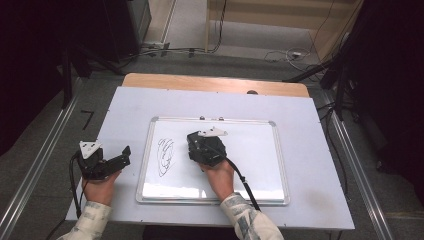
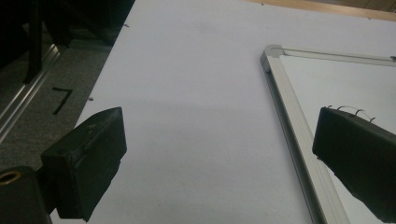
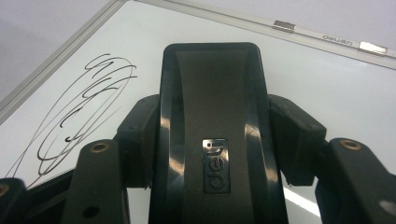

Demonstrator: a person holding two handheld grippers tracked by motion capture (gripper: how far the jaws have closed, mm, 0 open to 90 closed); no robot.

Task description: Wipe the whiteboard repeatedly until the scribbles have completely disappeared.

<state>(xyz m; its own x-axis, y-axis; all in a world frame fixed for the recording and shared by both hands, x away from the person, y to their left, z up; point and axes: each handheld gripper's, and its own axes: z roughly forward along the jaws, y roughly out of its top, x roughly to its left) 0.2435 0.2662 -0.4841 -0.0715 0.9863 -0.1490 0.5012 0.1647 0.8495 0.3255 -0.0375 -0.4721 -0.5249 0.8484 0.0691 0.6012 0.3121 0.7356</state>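
Observation:
A whiteboard (image 1: 250, 160) in a silver frame lies on the white table cover, with a black scribble (image 1: 165, 156) on its left part. My right gripper (image 1: 200, 146) hovers over the board just right of the scribble and is shut on a black eraser (image 3: 210, 93). In the right gripper view both pads press the eraser's sides, and the scribble (image 3: 88, 102) lies to its left. My left gripper (image 1: 121, 157) rests open on the table, left of the board. In the left gripper view my left gripper (image 2: 222, 130) holds nothing, and the board's frame (image 2: 289, 116) runs beside the right jaw.
The white cover (image 1: 300, 125) overlies a wooden table whose far edge (image 1: 215, 82) shows. Grey floor, metal rails and cables surround the table. Dark stands rise at the back left and right.

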